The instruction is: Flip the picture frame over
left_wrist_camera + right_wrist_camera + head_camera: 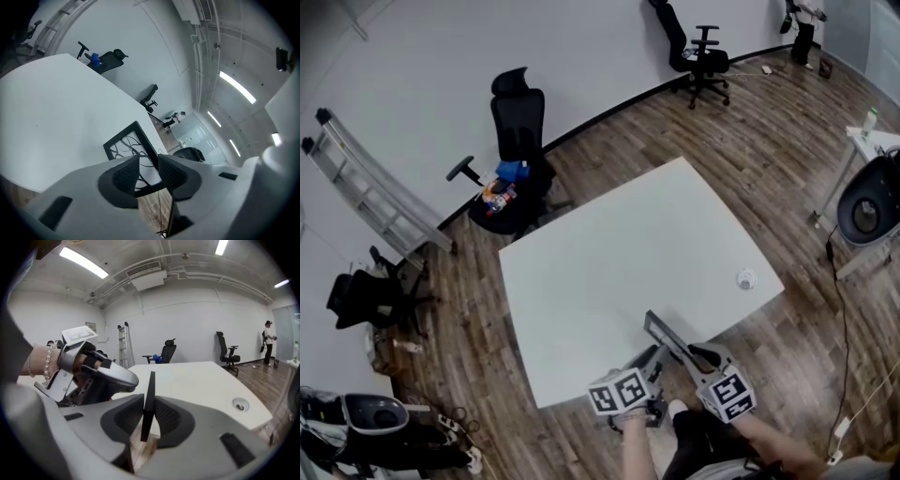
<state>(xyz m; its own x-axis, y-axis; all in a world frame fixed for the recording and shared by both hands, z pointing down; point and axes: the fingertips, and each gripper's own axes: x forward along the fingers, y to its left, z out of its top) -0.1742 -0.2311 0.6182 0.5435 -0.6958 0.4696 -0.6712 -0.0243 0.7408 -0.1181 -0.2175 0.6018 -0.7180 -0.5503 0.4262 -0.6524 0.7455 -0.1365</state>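
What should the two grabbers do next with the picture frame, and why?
Probably tip the picture frame on over and lay it on the table with its swirly front down. The left gripper and right gripper both have their jaws shut on it, and it stands nearly on edge at the table's near edge, so it looks about half flipped.

The picture frame (668, 337), a thin black rectangle with black curling lines on a white picture, is being held up on edge and tilted. It is crossing the near edge of the tabletop (619, 253), right of that edge's middle.
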